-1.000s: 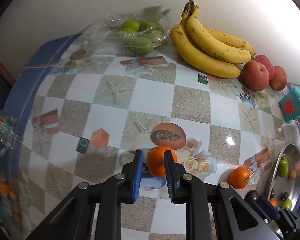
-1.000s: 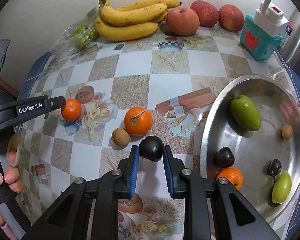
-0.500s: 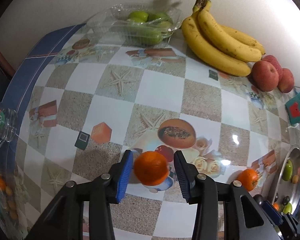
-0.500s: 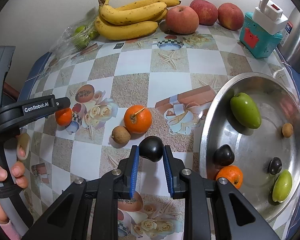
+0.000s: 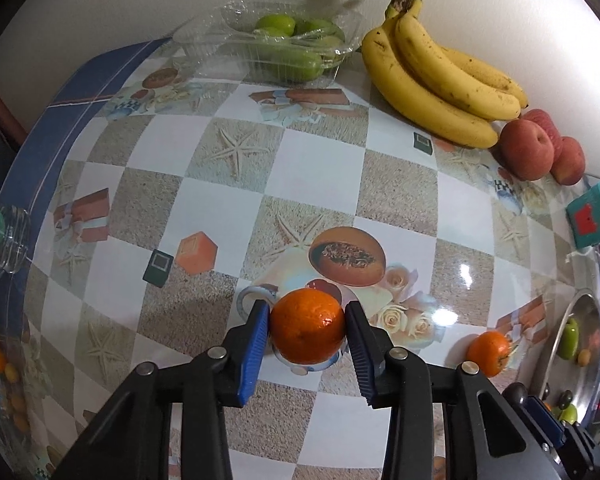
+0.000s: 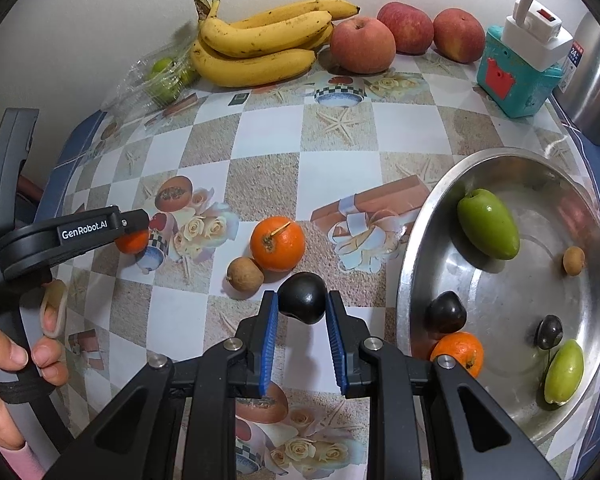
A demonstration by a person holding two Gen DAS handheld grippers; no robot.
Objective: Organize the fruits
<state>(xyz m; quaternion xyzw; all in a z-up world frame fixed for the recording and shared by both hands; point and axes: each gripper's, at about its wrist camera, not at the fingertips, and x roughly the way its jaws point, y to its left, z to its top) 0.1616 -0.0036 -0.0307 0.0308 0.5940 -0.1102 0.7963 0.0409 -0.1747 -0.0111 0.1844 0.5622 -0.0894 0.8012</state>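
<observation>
My left gripper (image 5: pixel 306 330) is shut on a small orange (image 5: pixel 307 326), low over the patterned table; that orange also shows in the right wrist view (image 6: pixel 133 241) behind the left gripper's finger. My right gripper (image 6: pixel 302 306) is shut on a dark, near-black fruit (image 6: pixel 303 297), held just left of the steel bowl (image 6: pixel 428 240). A second orange with a stem (image 6: pixel 277 243) and a small brown fruit (image 6: pixel 244 274) lie on the table ahead of it. The bowl holds two green fruits, an orange, two dark fruits and a small brown one.
Bananas (image 5: pixel 432 76), red apples (image 5: pixel 526 154) and a clear box of green fruits (image 5: pixel 284 54) line the back wall. A teal box with a white plug (image 6: pixel 518 68) and a steel pot (image 6: pixel 596 80) stand at the back right. The table edge curves at left.
My left gripper opened around the orange half a second ago, and is now shut on it again, farther in between the pads. My right gripper has stayed put with the dark fruit.
</observation>
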